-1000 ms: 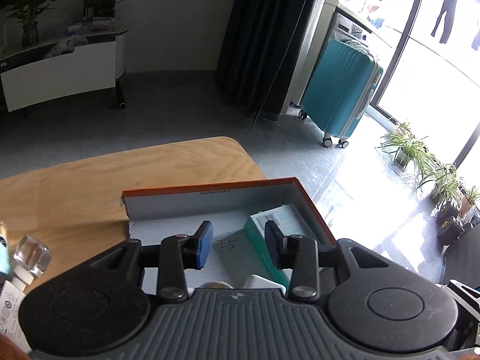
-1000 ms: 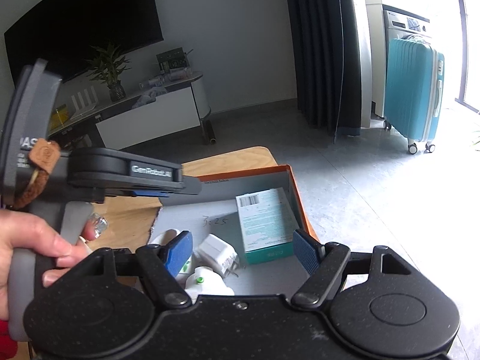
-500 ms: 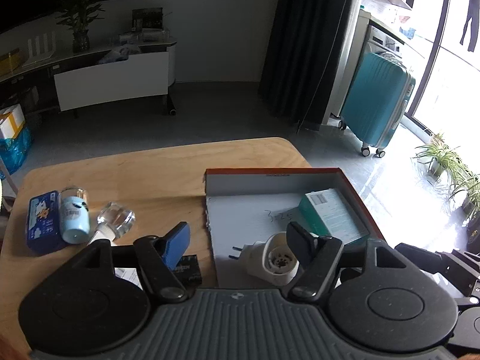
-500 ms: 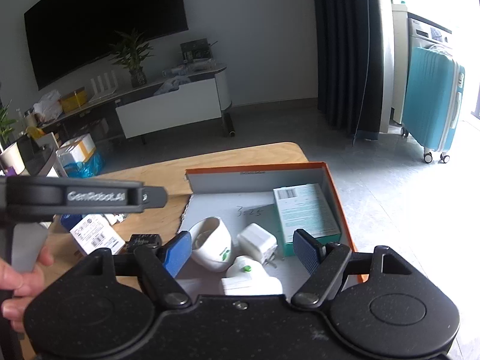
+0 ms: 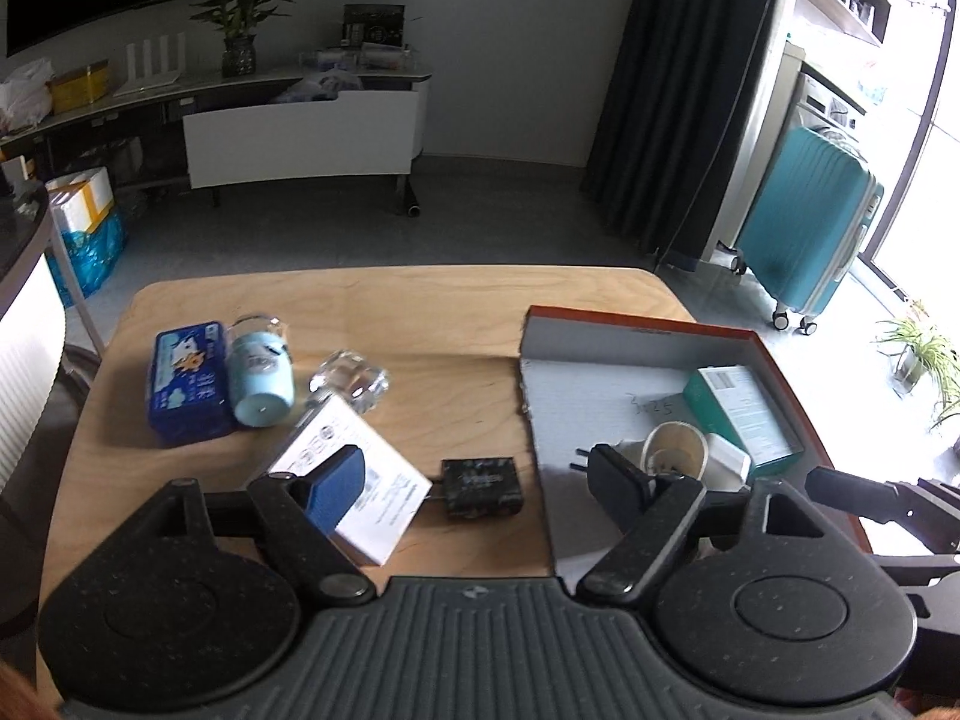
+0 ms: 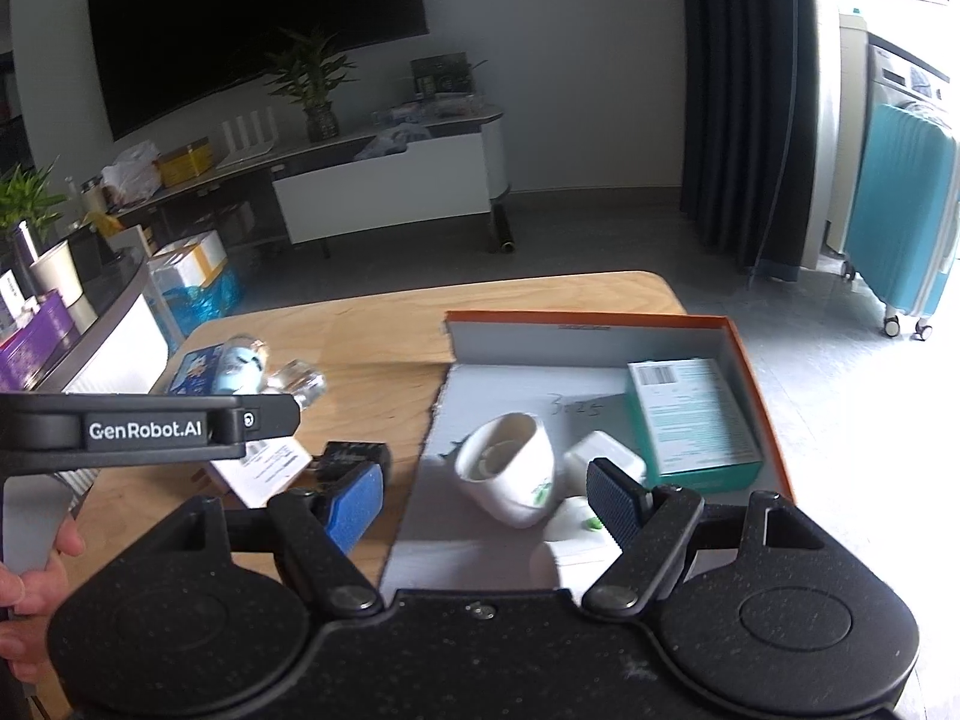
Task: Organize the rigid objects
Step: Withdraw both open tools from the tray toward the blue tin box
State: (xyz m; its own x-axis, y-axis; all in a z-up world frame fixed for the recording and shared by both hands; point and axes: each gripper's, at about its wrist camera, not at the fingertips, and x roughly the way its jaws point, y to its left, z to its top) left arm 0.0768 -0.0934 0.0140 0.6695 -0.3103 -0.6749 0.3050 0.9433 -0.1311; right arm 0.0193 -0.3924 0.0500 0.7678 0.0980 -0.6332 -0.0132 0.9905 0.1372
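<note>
An orange-rimmed open box [image 5: 636, 324] lies on the right of the wooden table [image 5: 420, 312]. It holds a teal carton [image 5: 744, 414], a white cup-shaped plug adapter [image 5: 672, 450] and a white charger [image 5: 729, 459]. My left gripper [image 5: 477, 480] hovers over the table beside the box. Its jaws are opening, with nothing between them. Below it lie a small black box [image 5: 480, 486] and a white printed carton [image 5: 384, 498]. My right gripper [image 6: 486, 498] stands open and empty above the box's near end, over the adapter [image 6: 510, 474] and a white piece with a green dot [image 6: 576, 534].
On the table's left lie a blue tissue pack [image 5: 186, 378], a light-blue jar [image 5: 261, 372] on its side and a clear glass piece [image 5: 348, 384]. A hand [image 6: 30, 588] holds the left tool's handle. A teal suitcase [image 5: 804, 222] stands on the floor beyond the table.
The left gripper drew back from inside the box and swung left over the table, and its jaws spread wide. The right gripper pulled back too, so more of the box shows.
</note>
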